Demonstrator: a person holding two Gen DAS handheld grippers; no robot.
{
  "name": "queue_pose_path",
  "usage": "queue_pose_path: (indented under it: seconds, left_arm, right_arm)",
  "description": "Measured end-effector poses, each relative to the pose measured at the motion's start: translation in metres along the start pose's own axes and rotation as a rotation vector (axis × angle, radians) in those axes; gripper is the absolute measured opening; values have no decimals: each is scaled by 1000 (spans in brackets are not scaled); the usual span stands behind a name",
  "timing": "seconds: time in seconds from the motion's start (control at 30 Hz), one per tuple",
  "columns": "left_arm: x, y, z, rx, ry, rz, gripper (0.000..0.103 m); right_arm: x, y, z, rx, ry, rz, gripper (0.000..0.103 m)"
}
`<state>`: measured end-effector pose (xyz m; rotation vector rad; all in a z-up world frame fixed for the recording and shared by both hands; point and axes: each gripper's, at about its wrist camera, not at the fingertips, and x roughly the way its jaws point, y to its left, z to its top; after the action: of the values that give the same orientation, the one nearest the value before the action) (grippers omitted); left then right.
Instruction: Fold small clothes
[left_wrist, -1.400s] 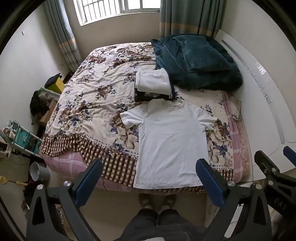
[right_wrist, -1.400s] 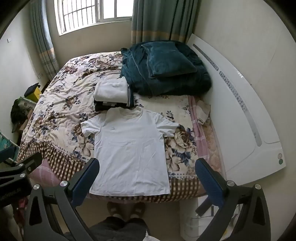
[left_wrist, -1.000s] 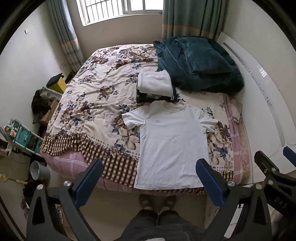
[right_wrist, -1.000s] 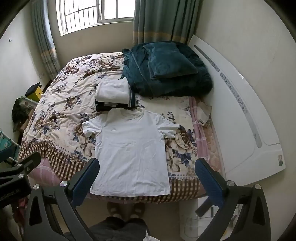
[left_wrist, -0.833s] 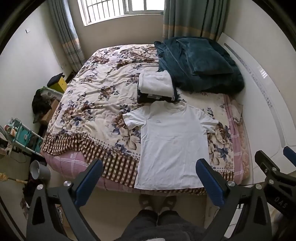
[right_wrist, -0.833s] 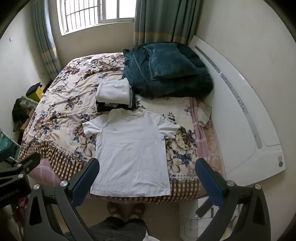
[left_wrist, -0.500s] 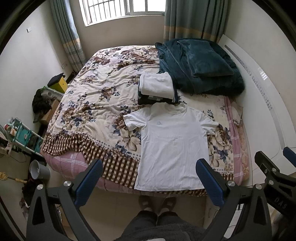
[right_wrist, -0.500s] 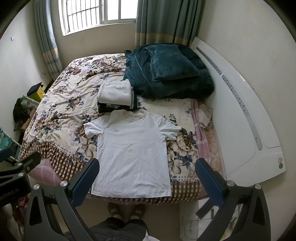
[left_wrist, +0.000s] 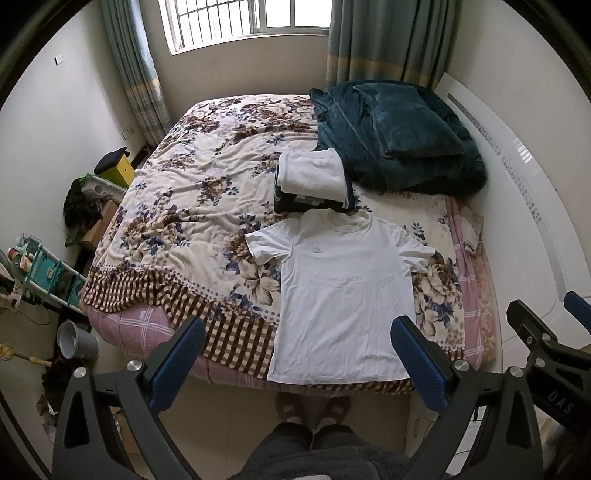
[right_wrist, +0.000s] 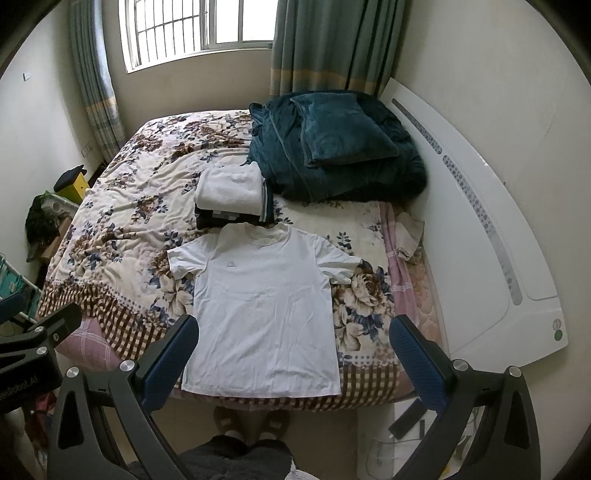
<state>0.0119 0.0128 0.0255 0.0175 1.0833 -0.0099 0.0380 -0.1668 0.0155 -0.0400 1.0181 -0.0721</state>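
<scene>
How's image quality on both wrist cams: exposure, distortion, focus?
Left wrist view: barred window blown out, heavy fisheye bowing with dark corners, flat white t-shirt sharp and evenly lit. Right wrist view: same blown barred window, white curved headboard strongly bowed, t-shirt in focus, no glare; open right gripper crisp at the bottom edge.

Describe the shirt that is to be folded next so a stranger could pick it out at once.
Start at the floral bedspread covering the bed. Near its checked front edge lies a white T-shirt, collar pointing toward the folded stack. Unlike those folded clothes and the heaped teal blanket, it is spread flat, both short sleeves out.
</scene>
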Motion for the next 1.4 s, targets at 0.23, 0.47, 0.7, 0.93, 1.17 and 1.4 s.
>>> queue_pose_path:
  seconds: [0.23, 0.47, 0.7, 0.93, 1.17, 1.4]
  left_arm:
    - [-1, 3, -1, 0, -3, -2, 102]
    - [-2, 3, 4, -2, -5, -2, 102]
    - [-3, 4, 1, -2, -9, -3, 102]
    - [-3, 3, 3, 1, -11, -5, 102]
    - [-3, 2, 0, -1, -13, -5, 102]
    - [-3, 3, 3, -2, -16, -5, 102]
  right_arm:
    - [0, 1, 4, 0, -2, 2, 103]
    - [-1, 2, 10, -2, -7, 2, 103]
    - [-4, 3, 15, -6, -12, 3, 103]
    - [-5, 3, 15, -5, -13, 2, 103]
    - [-5, 3, 16, -5, -14, 3, 103]
    - [-5, 4, 13, -6, -17, 2, 103]
